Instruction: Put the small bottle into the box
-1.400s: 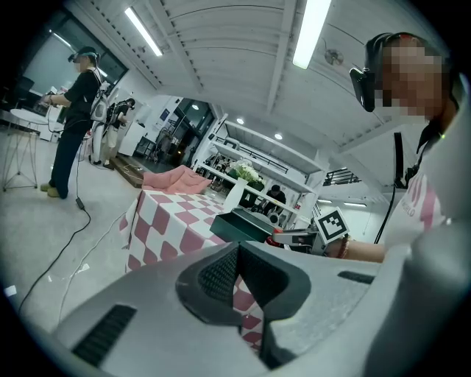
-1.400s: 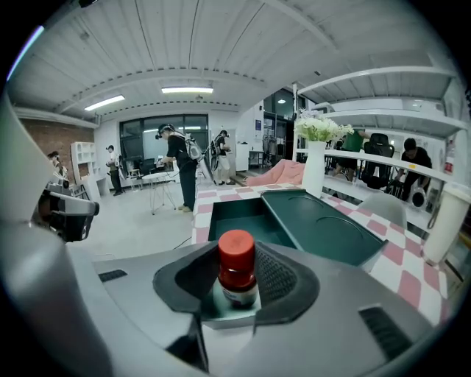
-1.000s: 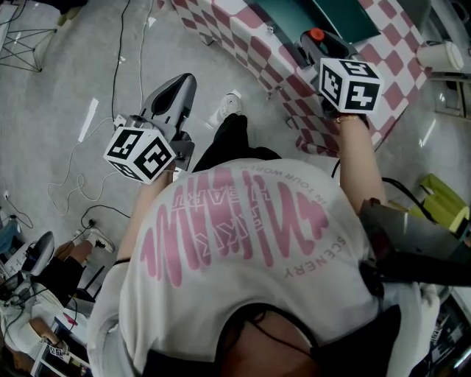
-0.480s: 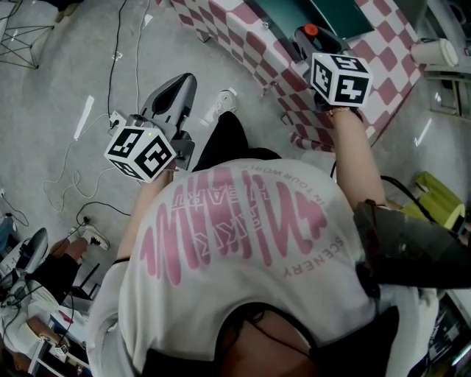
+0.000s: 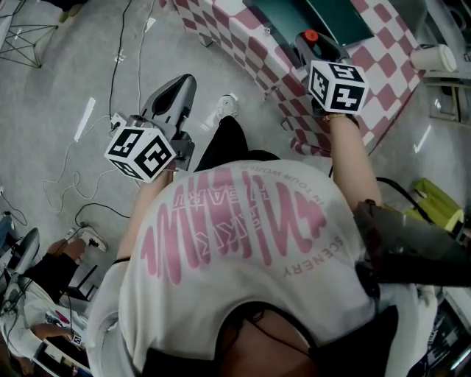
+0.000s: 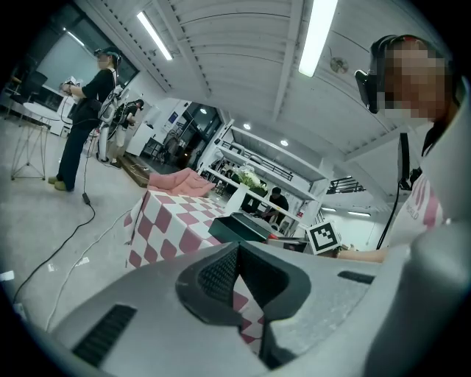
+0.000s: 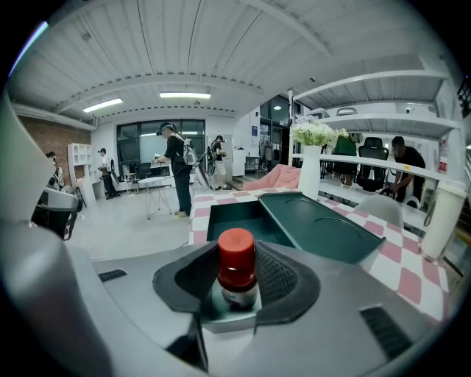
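The small bottle (image 7: 237,269), with a red cap and a label, stands upright between the pads of my right gripper (image 7: 237,286), which is shut on it. Just beyond it the dark green box (image 7: 243,219) lies open on the checked table, its lid (image 7: 318,230) folded out to the right. In the head view the bottle's red cap (image 5: 311,34) shows ahead of the right gripper (image 5: 318,47), at the table's edge near the box (image 5: 316,16). My left gripper (image 5: 168,103) hangs over the floor left of the table, its jaws together and empty (image 6: 238,274).
A pink-and-white checked cloth (image 5: 254,51) covers the table. A white vase of flowers (image 7: 312,166) stands behind the box. Cables (image 5: 81,125) trail over the grey floor at left. People stand in the background (image 7: 176,166) and one sits at lower left (image 5: 51,274).
The head view shifts slightly. Both grippers keep their places, and the bottle stays gripped in the right one.
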